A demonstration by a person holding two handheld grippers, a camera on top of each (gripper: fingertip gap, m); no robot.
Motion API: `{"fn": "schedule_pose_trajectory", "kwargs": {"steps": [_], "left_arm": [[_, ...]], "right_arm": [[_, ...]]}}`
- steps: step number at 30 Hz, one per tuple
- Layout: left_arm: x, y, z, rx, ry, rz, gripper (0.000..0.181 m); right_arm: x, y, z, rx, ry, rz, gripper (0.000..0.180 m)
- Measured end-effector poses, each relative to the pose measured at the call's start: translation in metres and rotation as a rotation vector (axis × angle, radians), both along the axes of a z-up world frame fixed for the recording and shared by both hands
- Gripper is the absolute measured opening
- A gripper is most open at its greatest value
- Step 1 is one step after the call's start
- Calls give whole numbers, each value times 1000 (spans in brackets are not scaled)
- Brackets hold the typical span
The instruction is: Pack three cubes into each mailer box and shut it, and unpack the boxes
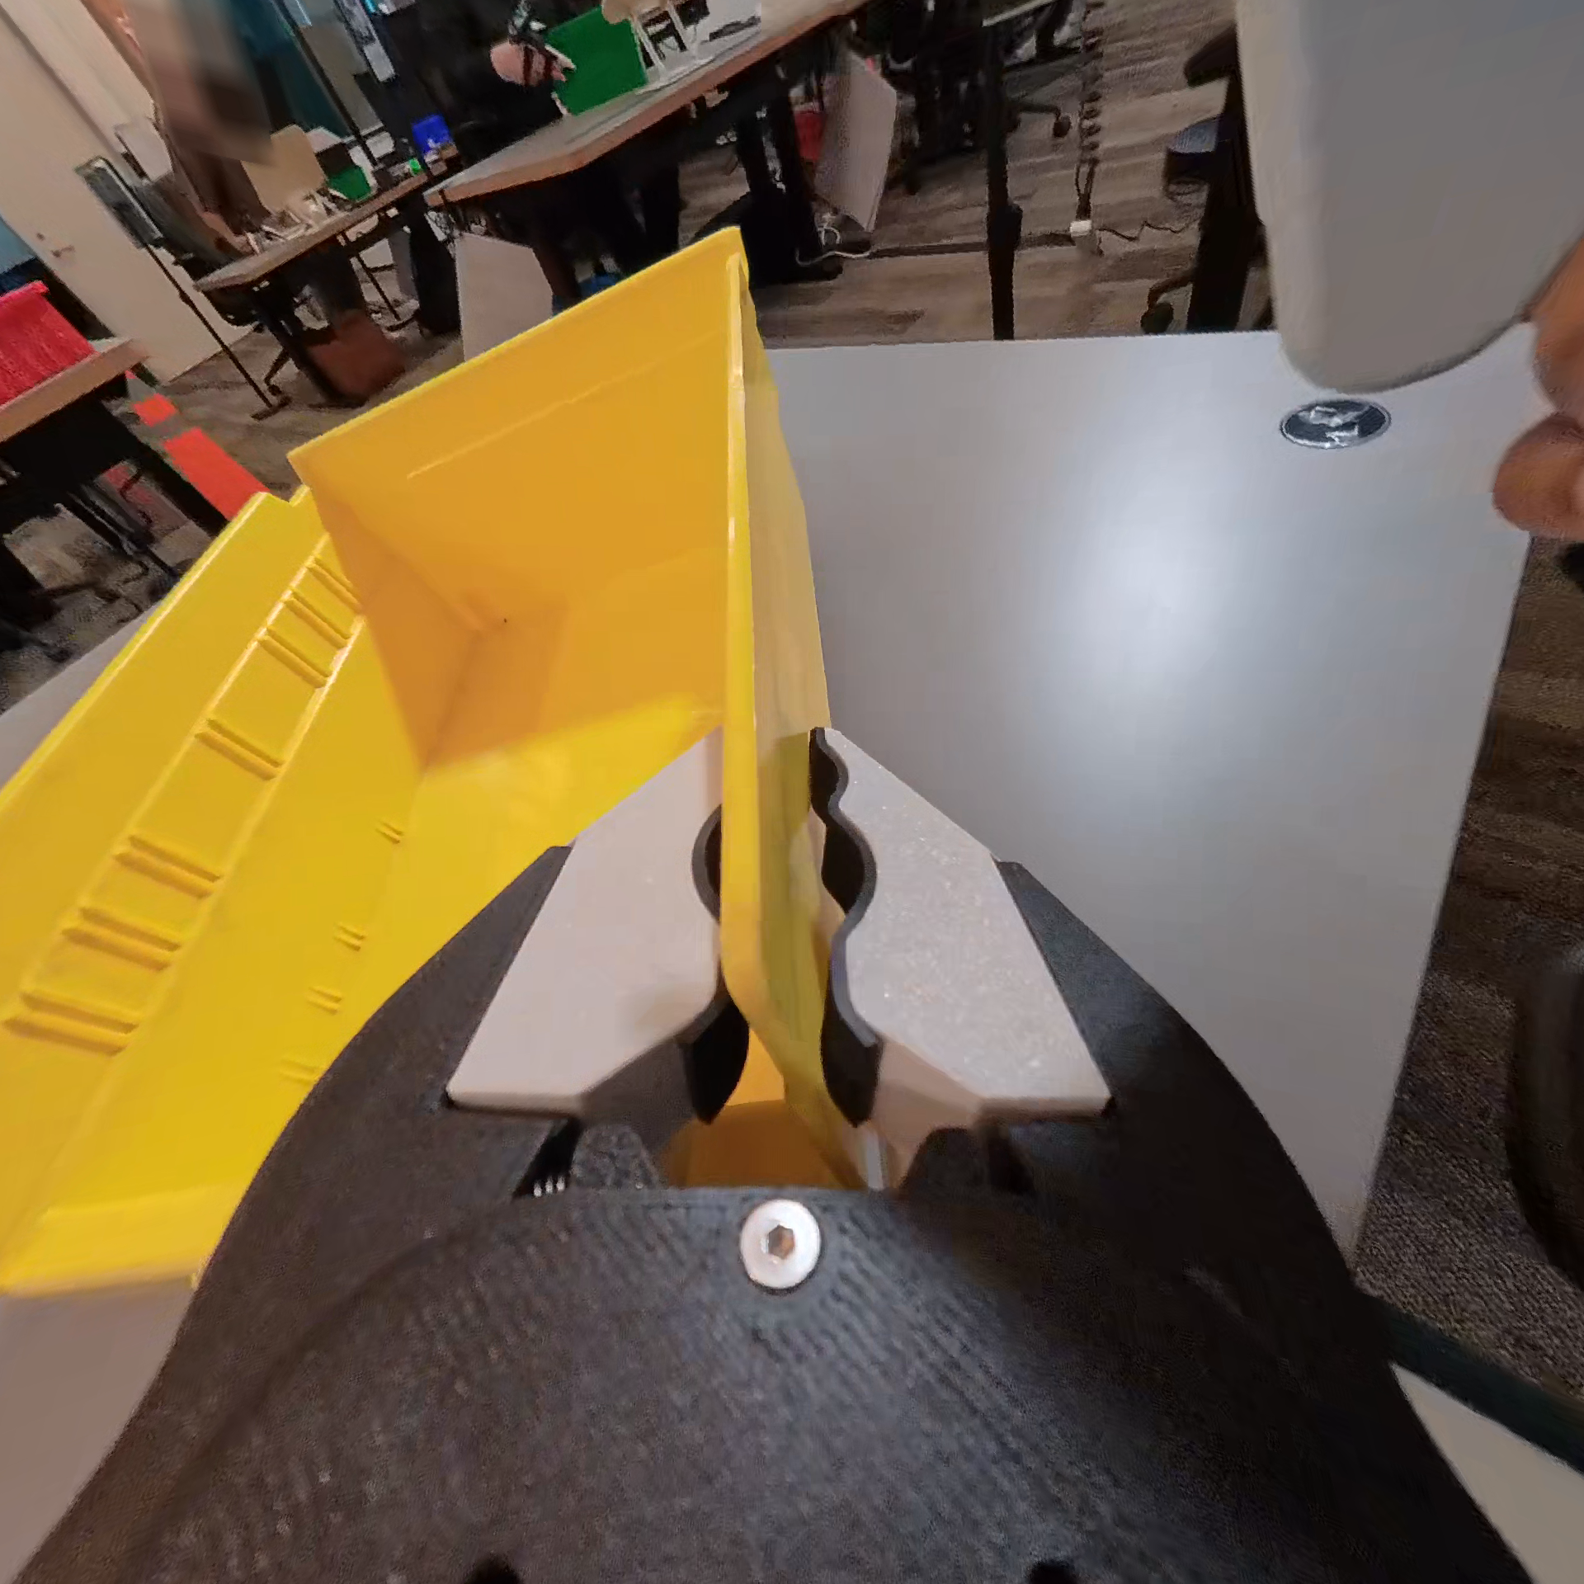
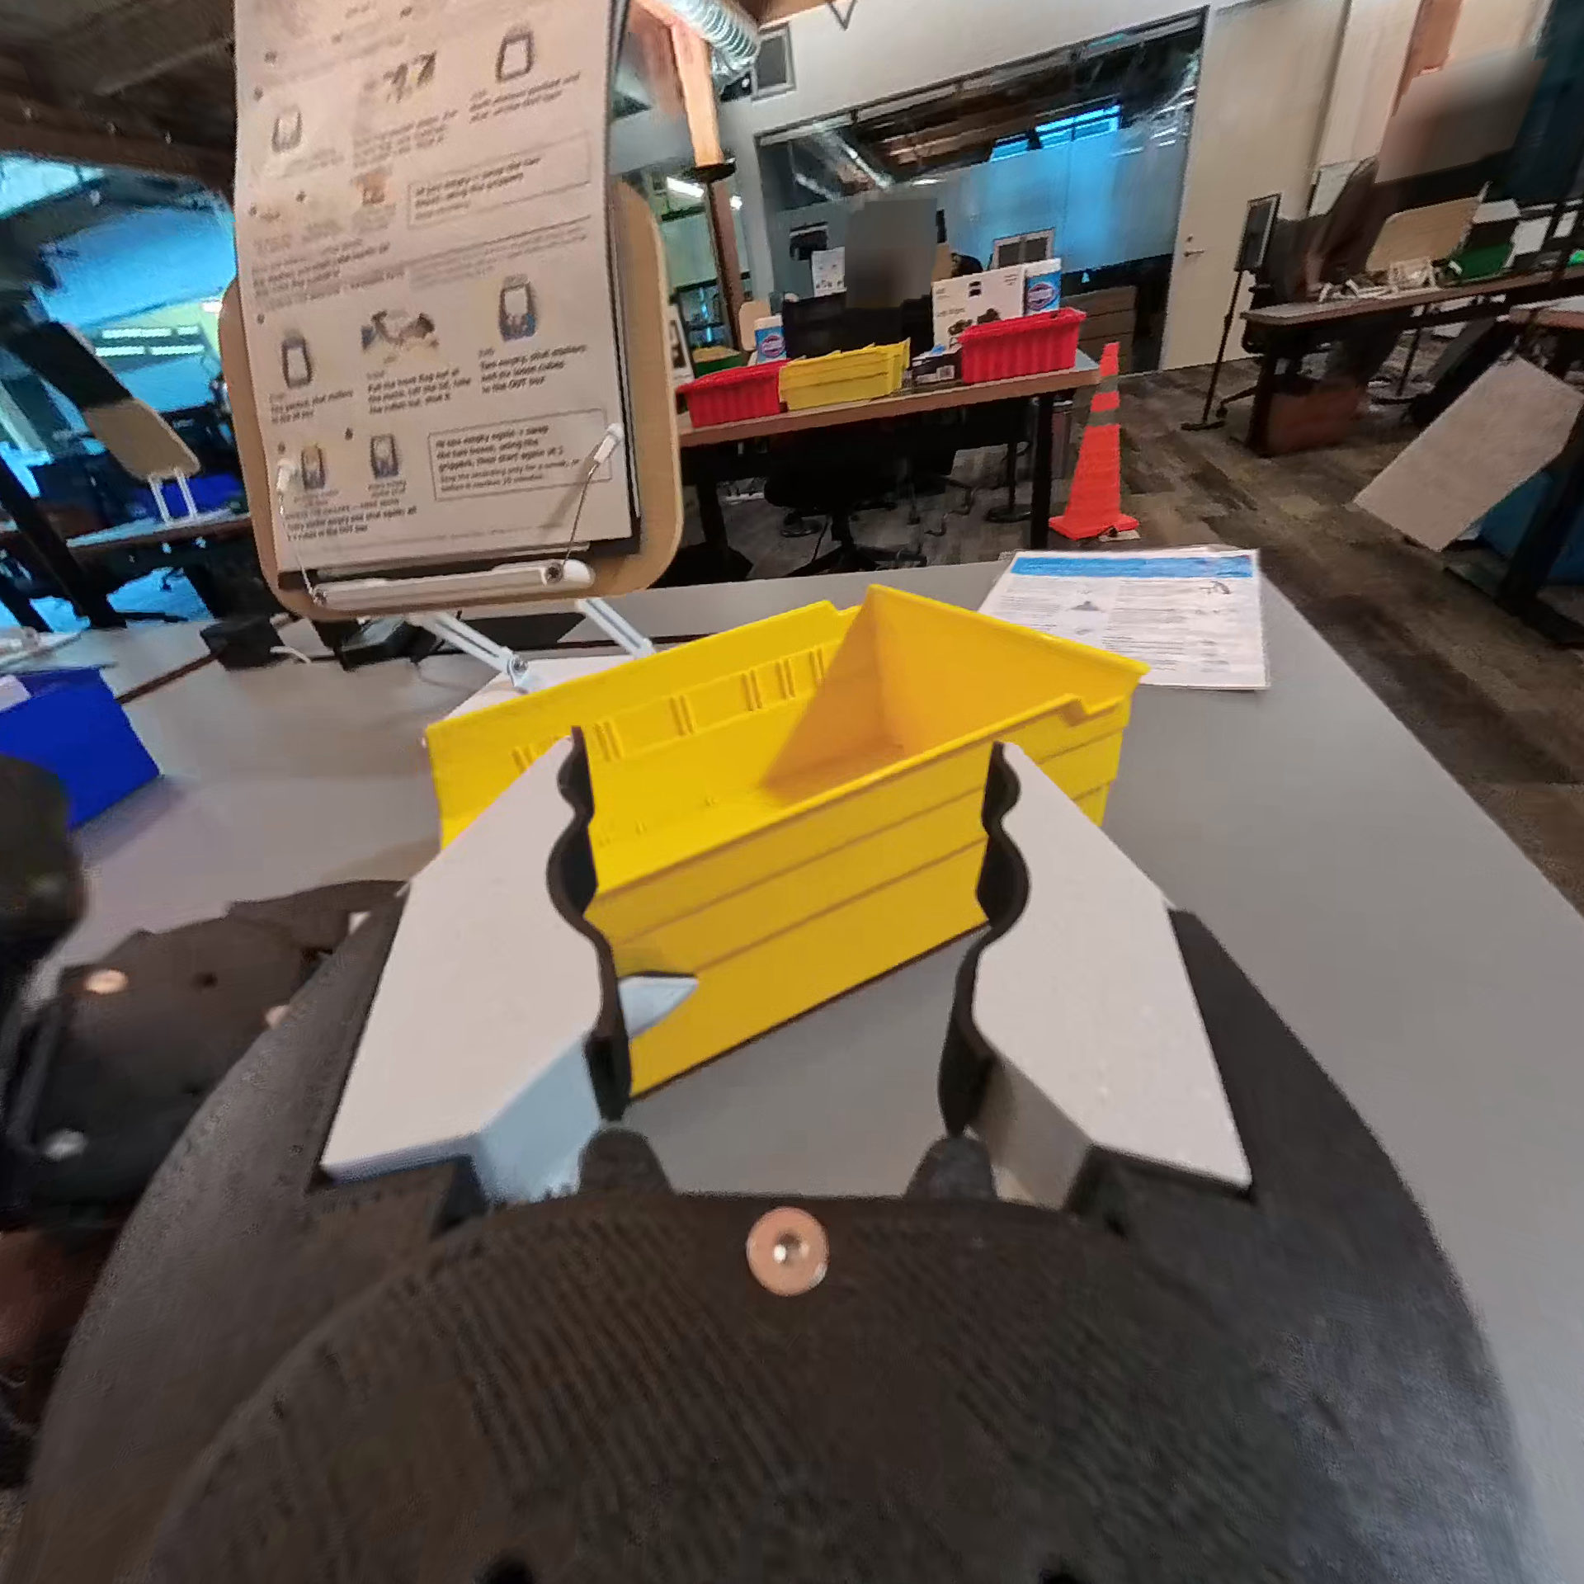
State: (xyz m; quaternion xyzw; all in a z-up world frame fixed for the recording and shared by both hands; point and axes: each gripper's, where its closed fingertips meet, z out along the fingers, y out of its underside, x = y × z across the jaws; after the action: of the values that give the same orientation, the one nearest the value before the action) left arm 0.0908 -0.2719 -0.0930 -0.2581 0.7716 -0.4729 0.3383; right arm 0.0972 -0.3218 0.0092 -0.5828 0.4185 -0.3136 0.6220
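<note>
Glossy smooth plastic yellow bin (image 2: 797,866) on a matt grey table (image 2: 1286,857).

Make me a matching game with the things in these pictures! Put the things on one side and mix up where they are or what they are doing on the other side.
Things:
1. left gripper
2. right gripper
3. yellow bin
4. orange cone

Places or states:
A. stands on the floor, far behind the table
B. open, holding nothing
C. sits on the grey table, empty inside
D. shut on the bin's wall

Pairs: 1-D, 2-B, 3-C, 4-A
</note>
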Motion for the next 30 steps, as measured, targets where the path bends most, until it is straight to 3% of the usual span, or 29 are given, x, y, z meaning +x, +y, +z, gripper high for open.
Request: {"fn": "schedule_pose_trajectory", "kwargs": {"steps": [8, 12, 16, 19, 24, 28, 30], "left_arm": [[33, -62, -8, -15, 61, 57, 7], [31, -94, -9, -56, 125, -12, 10], [15, -97, 18, -121, 81, -80, 47], [-3, -70, 31, -130, 135, -93, 71], [-31, 33, 29, -99, 260, -20, 80], [-39, 135, 15, -5, 241, 155, 79], [-45, 173, 9, -44, 262, 227, 78]], "right_arm": [[13, -45, -10, -17, 24, -159, 90], [16, -69, -10, 57, 23, -220, 90], [16, -81, -10, 90, 17, -245, 89], [17, -72, -16, 45, 32, -223, 88], [7, -3, -66, -93, 263, -16, 96], [11, 1, -94, -284, 294, -128, 90], [17, -5, -99, -289, 302, -161, 75]]}}
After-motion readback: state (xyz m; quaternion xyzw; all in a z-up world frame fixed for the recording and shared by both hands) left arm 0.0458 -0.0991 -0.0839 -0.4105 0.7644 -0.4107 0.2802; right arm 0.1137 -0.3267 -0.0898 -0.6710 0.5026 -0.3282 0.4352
